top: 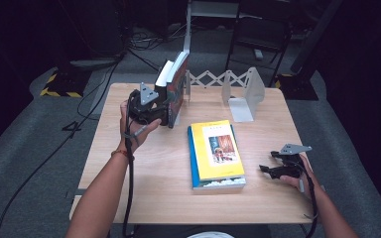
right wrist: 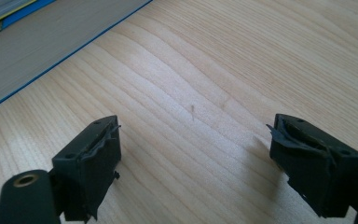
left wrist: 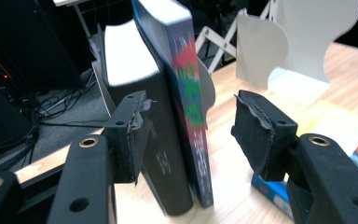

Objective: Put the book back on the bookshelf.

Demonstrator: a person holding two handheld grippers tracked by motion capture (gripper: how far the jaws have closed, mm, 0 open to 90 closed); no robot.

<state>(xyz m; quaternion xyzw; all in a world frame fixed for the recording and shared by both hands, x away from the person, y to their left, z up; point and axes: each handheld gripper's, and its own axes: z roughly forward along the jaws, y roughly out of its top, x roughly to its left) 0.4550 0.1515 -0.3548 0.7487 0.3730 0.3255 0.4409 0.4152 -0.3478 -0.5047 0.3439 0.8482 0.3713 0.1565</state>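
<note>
- Pale wood makes up the surface (top: 154,168), which carries three books and a white metal bookend rack (top: 245,91) along its far edge.
- Two books stand upright at the far left of the surface: a black book (left wrist: 161,154) and, touching its side, a taller book with a colourful cover (left wrist: 191,93). Both lean slightly against one upright plate of the rack.
- The left gripper (left wrist: 191,135) is level at the standing pair. Its jaws sit on either side of the two spines: the left pad rests against the black book, while the right pad stands apart from the colourful book with a clear gap, so the jaws are open and nothing is clamped.
- A yellow book with a blue spine (top: 217,153) lies flat near the middle of the surface, cover up.
- The right gripper (top: 273,169) rests low on the surface just beside the yellow book's right edge, jaws wide open and empty over bare wood.
</note>
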